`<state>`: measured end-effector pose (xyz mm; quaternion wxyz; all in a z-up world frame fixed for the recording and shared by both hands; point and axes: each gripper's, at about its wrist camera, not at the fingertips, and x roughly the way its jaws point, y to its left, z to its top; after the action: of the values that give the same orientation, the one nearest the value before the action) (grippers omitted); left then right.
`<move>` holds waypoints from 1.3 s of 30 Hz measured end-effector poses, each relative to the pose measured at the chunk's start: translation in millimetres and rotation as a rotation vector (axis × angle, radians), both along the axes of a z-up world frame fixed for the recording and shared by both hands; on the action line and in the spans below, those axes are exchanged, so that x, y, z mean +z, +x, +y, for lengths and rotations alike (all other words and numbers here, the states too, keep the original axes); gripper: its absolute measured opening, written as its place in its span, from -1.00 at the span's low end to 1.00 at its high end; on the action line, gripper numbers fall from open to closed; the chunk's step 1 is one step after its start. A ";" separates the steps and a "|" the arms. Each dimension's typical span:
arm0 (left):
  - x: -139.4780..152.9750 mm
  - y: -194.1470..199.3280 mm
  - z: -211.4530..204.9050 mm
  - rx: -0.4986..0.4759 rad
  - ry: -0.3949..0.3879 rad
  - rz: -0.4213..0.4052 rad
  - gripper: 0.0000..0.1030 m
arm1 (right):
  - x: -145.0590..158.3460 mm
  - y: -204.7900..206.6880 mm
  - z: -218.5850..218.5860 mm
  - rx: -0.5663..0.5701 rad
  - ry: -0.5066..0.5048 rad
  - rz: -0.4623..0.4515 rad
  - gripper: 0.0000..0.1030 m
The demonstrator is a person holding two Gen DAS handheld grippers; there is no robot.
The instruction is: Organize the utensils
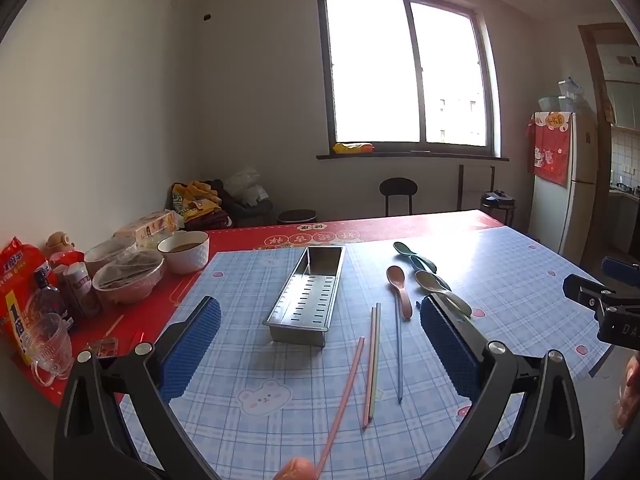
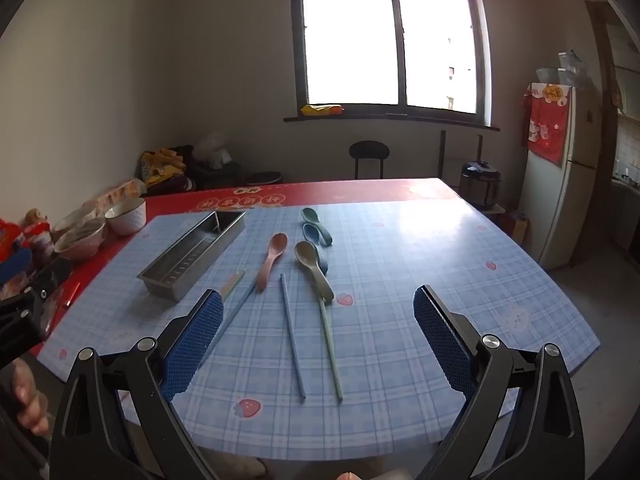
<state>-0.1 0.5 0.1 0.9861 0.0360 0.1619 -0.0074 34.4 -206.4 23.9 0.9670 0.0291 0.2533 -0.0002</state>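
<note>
A steel utensil tray point(image 1: 306, 294) point(image 2: 192, 254) lies empty on the blue checked mat point(image 1: 280, 380). To its right lie a pink spoon point(image 1: 400, 288) point(image 2: 274, 254), a beige spoon point(image 1: 430, 282) point(image 2: 314, 268) and dark green spoons point(image 1: 414, 258) point(image 2: 316, 226). Several chopsticks lie nearer me: pink point(image 1: 346, 396), orange-green pair point(image 1: 373, 360), blue point(image 1: 399, 352) point(image 2: 293, 336), green point(image 2: 330, 350). My left gripper point(image 1: 320, 344) is open and empty above the mat, in front of the tray. My right gripper point(image 2: 318, 340) is open and empty above the chopsticks; it also shows in the left wrist view point(image 1: 608, 300).
Bowls point(image 1: 184, 252) point(image 2: 126, 216), a glass cup point(image 1: 46, 344), a bottle point(image 1: 50, 300) and food packets point(image 1: 20, 280) crowd the table's left side on the red cloth point(image 1: 256, 236). A fridge point(image 2: 556, 172), a stool point(image 2: 368, 156) and a window stand beyond.
</note>
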 end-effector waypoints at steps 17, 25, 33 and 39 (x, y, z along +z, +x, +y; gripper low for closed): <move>6.9 -4.4 -0.5 -0.014 0.000 -0.006 0.90 | 1.8 -0.6 -0.9 -0.024 -0.010 -0.001 0.81; 5.0 -4.6 -1.1 -0.013 -0.001 -0.008 0.90 | 0.8 0.2 -0.7 -0.028 -0.010 -0.003 0.81; 4.3 -5.2 -1.3 -0.012 -0.002 -0.010 0.90 | 0.5 0.5 -0.7 -0.029 -0.011 -0.002 0.81; 4.3 -5.4 -0.9 -0.013 -0.003 -0.010 0.90 | 0.1 0.2 -0.8 -0.030 -0.010 -0.002 0.81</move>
<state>-5.5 -0.4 4.4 0.9869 0.0358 0.1565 -0.0136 34.7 -207.2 24.1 0.9673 0.0278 0.2517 -0.0160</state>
